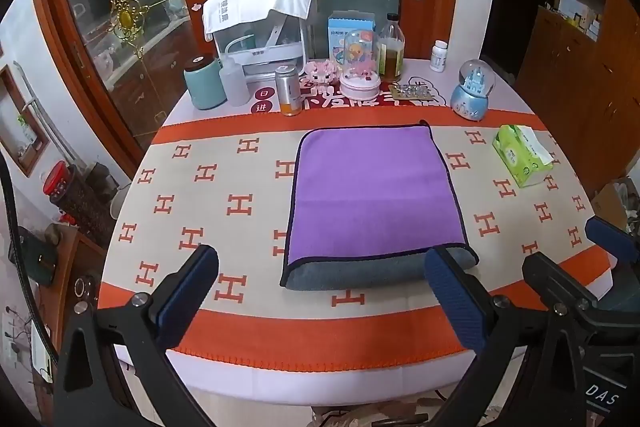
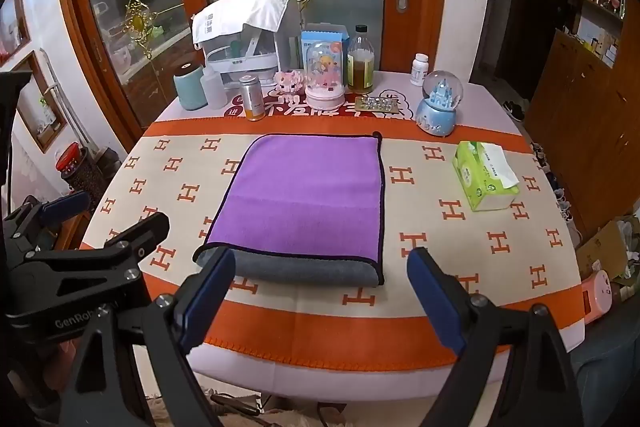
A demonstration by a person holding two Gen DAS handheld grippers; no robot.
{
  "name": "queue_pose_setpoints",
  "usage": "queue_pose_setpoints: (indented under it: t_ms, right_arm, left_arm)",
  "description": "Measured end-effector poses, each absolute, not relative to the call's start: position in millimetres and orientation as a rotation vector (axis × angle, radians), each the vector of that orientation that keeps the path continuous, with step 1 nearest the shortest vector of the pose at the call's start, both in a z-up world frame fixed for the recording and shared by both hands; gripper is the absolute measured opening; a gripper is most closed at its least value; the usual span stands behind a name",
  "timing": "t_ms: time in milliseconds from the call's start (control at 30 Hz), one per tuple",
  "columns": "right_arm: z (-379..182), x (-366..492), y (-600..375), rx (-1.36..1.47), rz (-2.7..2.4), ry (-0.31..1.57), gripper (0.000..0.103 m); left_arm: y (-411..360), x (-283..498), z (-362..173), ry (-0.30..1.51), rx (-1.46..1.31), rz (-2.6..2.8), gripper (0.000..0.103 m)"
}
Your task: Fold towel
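Towel (image 1: pixel 376 195) lies flat mid-table on the cloth (image 1: pixel 208 195), purple face up with a grey layer showing along its near edge, so it looks folded once already. The left gripper (image 1: pixel 320 291) hangs wide before the near left corner, the right gripper (image 2: pixel 320 291) wide before the near right, both holding nothing, likely placed to take the 2 corners. The tissue pack (image 2: pixel 484 175) sits well apart at the right.

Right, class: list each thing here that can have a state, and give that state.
towel: folded, flat on the table, grey underside showing at near edge
left hand-held gripper: open, empty
right hand-held gripper: open, empty
tissue pack: open, tissue sticking out
amber bottle: capped, upright
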State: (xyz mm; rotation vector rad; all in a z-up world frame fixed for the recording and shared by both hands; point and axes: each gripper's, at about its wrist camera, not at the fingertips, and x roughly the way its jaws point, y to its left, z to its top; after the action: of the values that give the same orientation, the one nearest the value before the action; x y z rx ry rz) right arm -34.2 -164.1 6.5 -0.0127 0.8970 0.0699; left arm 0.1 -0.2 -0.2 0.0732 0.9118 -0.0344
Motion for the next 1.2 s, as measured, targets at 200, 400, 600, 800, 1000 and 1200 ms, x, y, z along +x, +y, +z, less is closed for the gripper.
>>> queue_pose_setpoints:
  t_ms: [200, 400, 600, 800, 1000, 1200]
  right_arm:
    - [5, -34, -163, -0.016, 0.068, 0.897, 0.088]
    - [4, -34, -163, -0.01, 0.069, 0.903, 0.088]
    - [4, -37, -163, -0.01, 0.072, 0.905, 0.088]
    - [5, -40, -163, -0.009, 0.075, 0.905, 0.088]
    - [3, -41, -161, -0.006, 0.076, 0.905, 0.088]
    - [3, -42, -160, -0.004, 0.077, 0.905, 0.088]
  left_arm:
    - [5, -2, -5, 0.919, 0.071, -0.039, 0.102]
    - [4, 1, -4, 0.93, 0.07, -0.037, 0.102]
    - [1, 0, -5, 0.928, 0.072, -0.033, 0.102]
    - [4, -5, -5, 0.934, 0.072, -0.037, 0.102]
    - [5, -5, -4, 0.936, 0.073, -0.037, 0.102]
    - [4, -5, -4, 0.936, 0.074, -0.037, 0.102]
